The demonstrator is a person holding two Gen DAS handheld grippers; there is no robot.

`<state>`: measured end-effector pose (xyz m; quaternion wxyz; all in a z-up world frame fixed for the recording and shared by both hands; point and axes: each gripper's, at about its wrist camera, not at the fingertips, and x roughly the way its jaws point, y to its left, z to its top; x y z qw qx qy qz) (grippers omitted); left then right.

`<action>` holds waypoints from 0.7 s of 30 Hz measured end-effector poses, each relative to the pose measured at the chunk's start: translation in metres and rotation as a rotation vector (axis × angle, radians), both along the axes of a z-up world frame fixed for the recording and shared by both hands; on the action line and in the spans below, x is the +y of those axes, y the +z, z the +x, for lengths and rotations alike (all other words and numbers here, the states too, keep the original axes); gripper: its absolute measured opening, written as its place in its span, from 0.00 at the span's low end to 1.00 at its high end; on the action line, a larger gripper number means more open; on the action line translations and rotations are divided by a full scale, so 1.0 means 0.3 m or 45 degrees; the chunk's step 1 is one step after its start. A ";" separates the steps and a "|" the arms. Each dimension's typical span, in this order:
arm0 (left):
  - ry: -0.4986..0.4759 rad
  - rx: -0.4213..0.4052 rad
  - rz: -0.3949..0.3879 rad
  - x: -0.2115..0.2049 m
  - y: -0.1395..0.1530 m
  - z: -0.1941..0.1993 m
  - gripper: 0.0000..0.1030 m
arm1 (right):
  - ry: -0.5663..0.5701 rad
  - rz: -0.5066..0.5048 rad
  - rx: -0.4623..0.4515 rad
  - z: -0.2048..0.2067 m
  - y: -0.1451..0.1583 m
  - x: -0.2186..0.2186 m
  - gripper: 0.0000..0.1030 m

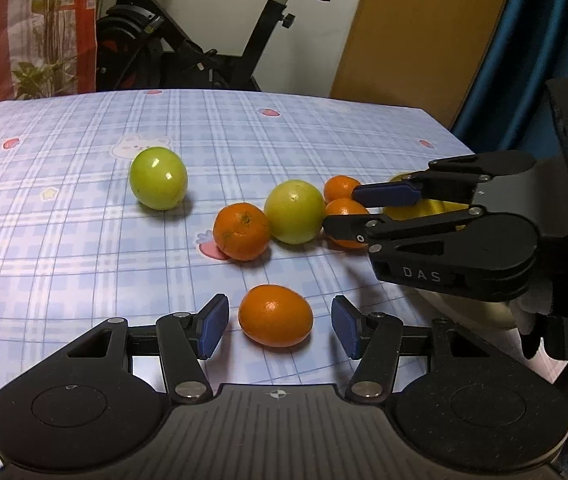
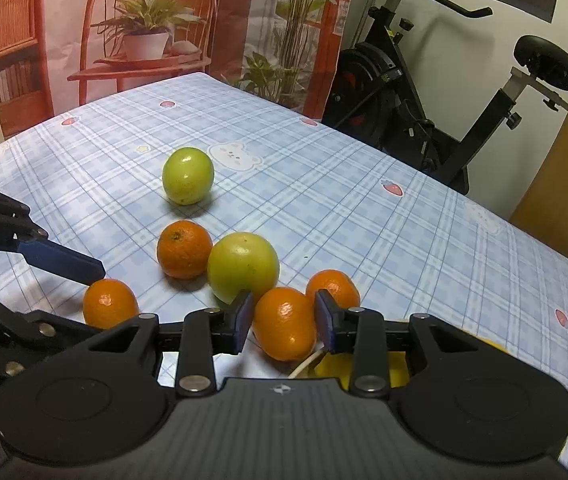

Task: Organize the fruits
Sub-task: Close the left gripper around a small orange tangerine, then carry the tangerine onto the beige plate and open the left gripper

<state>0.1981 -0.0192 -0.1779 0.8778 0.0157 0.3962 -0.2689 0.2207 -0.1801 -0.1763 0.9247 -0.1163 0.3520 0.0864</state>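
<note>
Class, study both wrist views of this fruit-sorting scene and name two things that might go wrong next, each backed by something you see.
1. The right gripper is shut on an orange that sits against the green apple and another orange; lifting it may set those neighbours rolling.
2. The left gripper has open jaws either side of a lone orange. An off-centre close could push the round fruit away across the smooth tablecloth.

Nearest mandarin (image 1: 275, 315) lies on table (image 1: 64, 200); apple (image 1: 158, 178) farther back, left.
</note>
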 end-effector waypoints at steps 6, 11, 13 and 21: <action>0.016 0.020 0.009 -0.009 -0.013 0.003 0.43 | 0.006 0.027 0.002 -0.017 0.008 0.008 0.36; 0.059 0.009 0.005 0.012 -0.011 -0.005 0.43 | 0.030 0.017 0.007 -0.031 0.006 0.024 0.36; 0.073 0.016 0.004 0.024 -0.014 -0.005 0.43 | 0.026 0.017 0.011 -0.028 0.002 0.023 0.36; 0.115 0.028 -0.039 0.056 -0.014 0.006 0.43 | 0.018 -0.013 0.026 -0.005 -0.016 0.034 0.38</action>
